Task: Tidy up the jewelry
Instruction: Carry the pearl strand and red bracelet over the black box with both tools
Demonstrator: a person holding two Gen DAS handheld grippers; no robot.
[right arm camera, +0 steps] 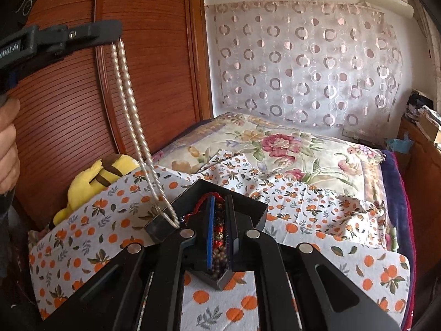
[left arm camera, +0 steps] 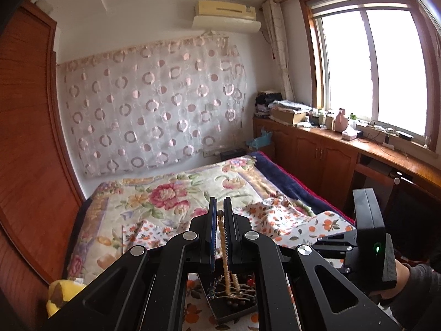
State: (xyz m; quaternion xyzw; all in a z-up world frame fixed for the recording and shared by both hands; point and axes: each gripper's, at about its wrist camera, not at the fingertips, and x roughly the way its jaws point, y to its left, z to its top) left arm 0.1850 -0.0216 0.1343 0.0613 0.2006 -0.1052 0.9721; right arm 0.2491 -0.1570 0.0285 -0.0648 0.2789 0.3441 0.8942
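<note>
My left gripper point(left arm camera: 219, 207) sits low centre in its own view, jaws nearly together and clenched on a long strand of cream oval pearl beads point(left arm camera: 226, 259). From the right wrist view the same gripper point(right arm camera: 117, 31) shows at upper left, raised, and the pearl strand point(right arm camera: 129, 104) hangs from its tip as a doubled loop slanting down toward frame centre. The loop's lower end lies on the near corner of a shallow black square jewelry tray point(right arm camera: 248, 207), touching its rim.

My right gripper point(right arm camera: 222, 207) is low centre in its view, jaws close together, pinched on a bracelet of brown, gold and red beads point(right arm camera: 219, 237) with a red braided cord point(right arm camera: 197, 209) curling off to the left. It hovers over the tray.

The tray rests on a white cloth printed with oranges and leaves point(right arm camera: 317, 209), spread across a floral quilt point(right arm camera: 275, 143). A yellow plush toy point(right arm camera: 96, 182) sits at the cloth's left edge, against a brown slatted wooden wardrobe point(right arm camera: 69, 110).

In the left view, tangled chains point(left arm camera: 231, 292) lie in the tray point(left arm camera: 234, 313), bottom centre.
</note>
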